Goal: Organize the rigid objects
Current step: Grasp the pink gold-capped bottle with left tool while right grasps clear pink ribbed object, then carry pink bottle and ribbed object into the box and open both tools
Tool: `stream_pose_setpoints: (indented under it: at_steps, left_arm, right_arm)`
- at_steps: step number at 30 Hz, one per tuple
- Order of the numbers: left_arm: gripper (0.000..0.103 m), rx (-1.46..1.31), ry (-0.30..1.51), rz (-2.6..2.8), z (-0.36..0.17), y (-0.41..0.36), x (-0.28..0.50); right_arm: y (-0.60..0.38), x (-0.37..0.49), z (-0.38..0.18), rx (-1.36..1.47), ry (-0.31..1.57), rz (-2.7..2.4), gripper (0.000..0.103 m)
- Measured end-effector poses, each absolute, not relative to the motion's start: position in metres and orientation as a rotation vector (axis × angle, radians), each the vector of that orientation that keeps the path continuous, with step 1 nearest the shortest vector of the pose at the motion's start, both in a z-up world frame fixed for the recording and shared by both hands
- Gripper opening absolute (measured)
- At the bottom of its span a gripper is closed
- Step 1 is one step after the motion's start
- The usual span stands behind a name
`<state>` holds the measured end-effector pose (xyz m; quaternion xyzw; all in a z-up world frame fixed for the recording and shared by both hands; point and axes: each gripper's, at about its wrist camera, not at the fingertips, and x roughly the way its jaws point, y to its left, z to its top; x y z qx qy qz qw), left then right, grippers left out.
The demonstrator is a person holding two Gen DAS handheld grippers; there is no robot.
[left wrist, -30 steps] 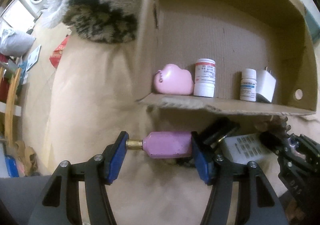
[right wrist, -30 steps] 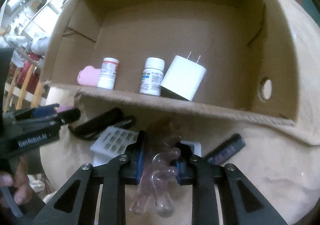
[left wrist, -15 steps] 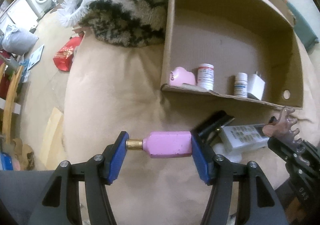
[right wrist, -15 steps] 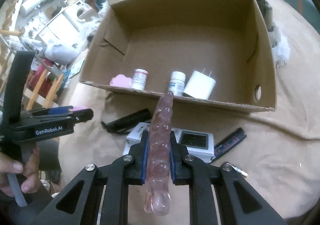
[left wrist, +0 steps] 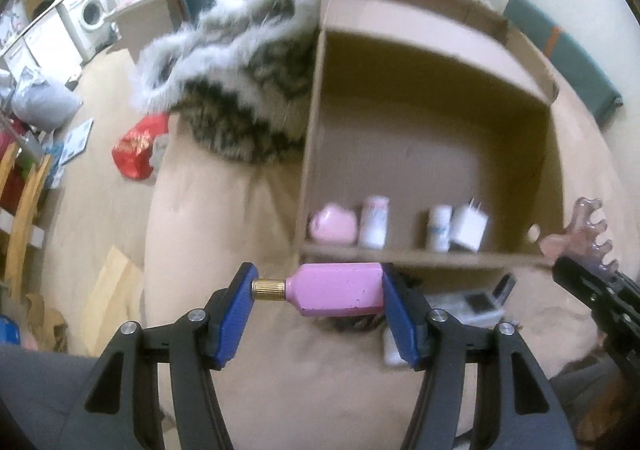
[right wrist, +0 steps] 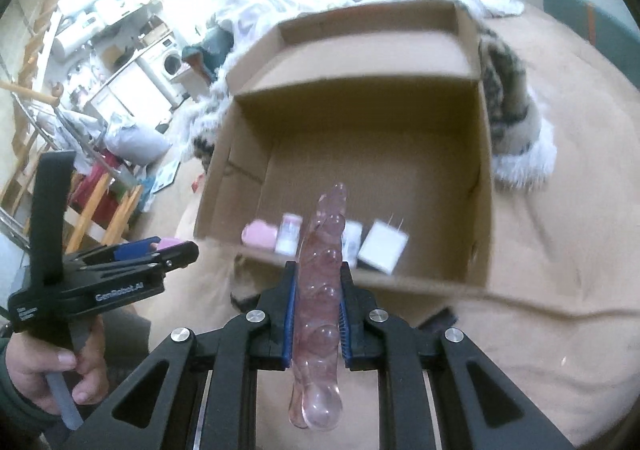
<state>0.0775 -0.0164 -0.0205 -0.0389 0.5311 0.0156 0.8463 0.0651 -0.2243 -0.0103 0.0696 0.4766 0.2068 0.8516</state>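
Two loads aloft before open brown cardboard box (left wrist: pixel 432 153): pink gold-capped bottle (left wrist: pixel 336 289) pinched crosswise in left gripper (left wrist: pixel 318 308), translucent pink knobbly plastic piece (right wrist: pixel 320 302) clamped in right gripper (right wrist: pixel 318 316).

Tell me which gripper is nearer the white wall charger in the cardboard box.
Right, I'd judge. The right gripper sits just before the white wall charger; the left gripper is further left, nearer the cardboard box's left wall.

Four items in row inside box (left wrist: pixel 432 153) along near wall; fur throw (left wrist: pixel 240 89) left
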Motion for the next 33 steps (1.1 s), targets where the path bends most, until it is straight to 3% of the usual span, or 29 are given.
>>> stream_pose_setpoints:
  at_steps: [10,24,33]
  left_arm:
    - [0.058,-0.019,1.116,-0.026,-0.014,-0.046,0.139]
    - [0.058,-0.015,1.159,-0.079,-0.070,-0.062,0.186]
    - [0.058,-0.018,1.131,-0.107,-0.065,-0.074,0.185]
  right_arm:
    - [-0.227,0.124,0.001,0.135,0.973,0.427,0.018]
    - [-0.211,0.184,-0.058,0.143,1.073,0.396,0.018]
    - [-0.200,0.195,-0.075,0.133,1.113,0.392,0.018]
